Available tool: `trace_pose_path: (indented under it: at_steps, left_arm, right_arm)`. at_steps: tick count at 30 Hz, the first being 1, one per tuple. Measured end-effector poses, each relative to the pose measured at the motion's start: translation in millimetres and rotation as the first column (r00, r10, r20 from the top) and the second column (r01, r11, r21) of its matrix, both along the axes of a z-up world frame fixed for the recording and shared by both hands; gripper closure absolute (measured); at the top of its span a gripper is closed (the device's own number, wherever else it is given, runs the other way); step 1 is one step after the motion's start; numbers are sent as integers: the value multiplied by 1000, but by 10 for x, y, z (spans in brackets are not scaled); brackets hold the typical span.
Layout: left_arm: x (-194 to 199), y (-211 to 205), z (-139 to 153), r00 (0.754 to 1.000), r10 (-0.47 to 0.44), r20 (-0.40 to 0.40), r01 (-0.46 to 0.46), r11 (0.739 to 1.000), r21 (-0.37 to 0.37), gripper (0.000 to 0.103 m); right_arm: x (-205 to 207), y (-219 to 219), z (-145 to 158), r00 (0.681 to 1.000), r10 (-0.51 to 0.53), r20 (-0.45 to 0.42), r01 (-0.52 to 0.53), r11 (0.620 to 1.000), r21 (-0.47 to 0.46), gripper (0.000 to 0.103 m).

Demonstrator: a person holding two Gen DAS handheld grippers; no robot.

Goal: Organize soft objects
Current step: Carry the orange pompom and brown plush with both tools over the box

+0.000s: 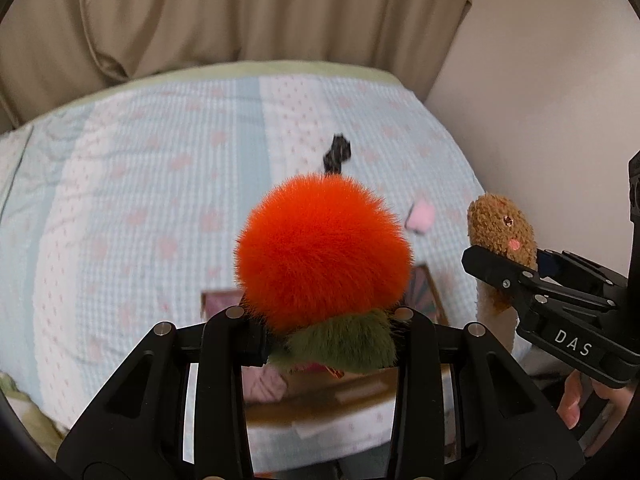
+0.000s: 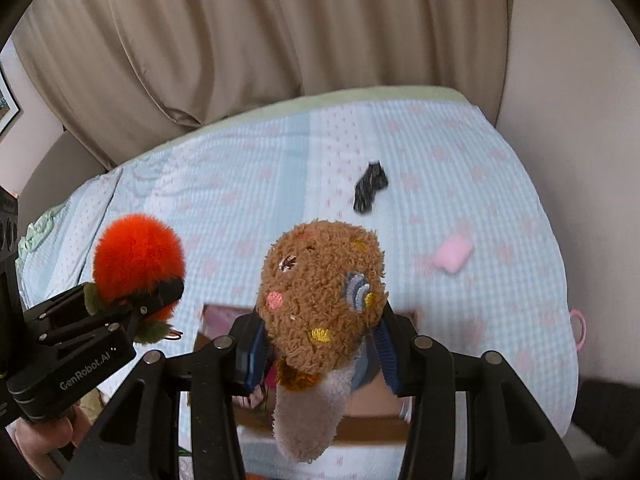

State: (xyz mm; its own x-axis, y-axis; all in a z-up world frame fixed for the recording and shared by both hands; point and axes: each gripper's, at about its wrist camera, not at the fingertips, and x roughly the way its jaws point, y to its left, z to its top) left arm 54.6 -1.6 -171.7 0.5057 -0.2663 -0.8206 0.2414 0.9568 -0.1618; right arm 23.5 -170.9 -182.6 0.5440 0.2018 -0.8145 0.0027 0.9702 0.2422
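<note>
You've got both jaws clamped, left gripper point(image 1: 328, 332) on the orange pompom point(image 1: 324, 252), right gripper point(image 2: 320, 356) on the brown plush point(image 2: 324, 292), with the box point(image 2: 224, 316) directly below and just ahead of both.

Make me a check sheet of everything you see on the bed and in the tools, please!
Surface: bedspread, light blue with pink dots.
Job's things: orange pompom in left tool; brown plush in right tool; black cloth and pink piece lying on the bedspread.
Clutter: open box under the tools, contents unclear.
Grippers: both tools shut on their toys.
Cables: nothing seen.
Surroundings: beige curtain, wall.
</note>
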Motion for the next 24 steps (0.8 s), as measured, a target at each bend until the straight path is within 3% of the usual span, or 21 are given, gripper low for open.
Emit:
trace_pose_path:
  at_steps: [11,24]
  left_arm:
    - [-414,212,-677,996,-17,-83,18,1000,12,72]
    - [-327,233,-1653,986,-13,-164,23,998,59,72]
  right_arm:
    - [-285,166,-550,999,-33,-36,32,999,-40,60]
    - [-202,106,-1364,995,-22,-96,14,996,-85,60]
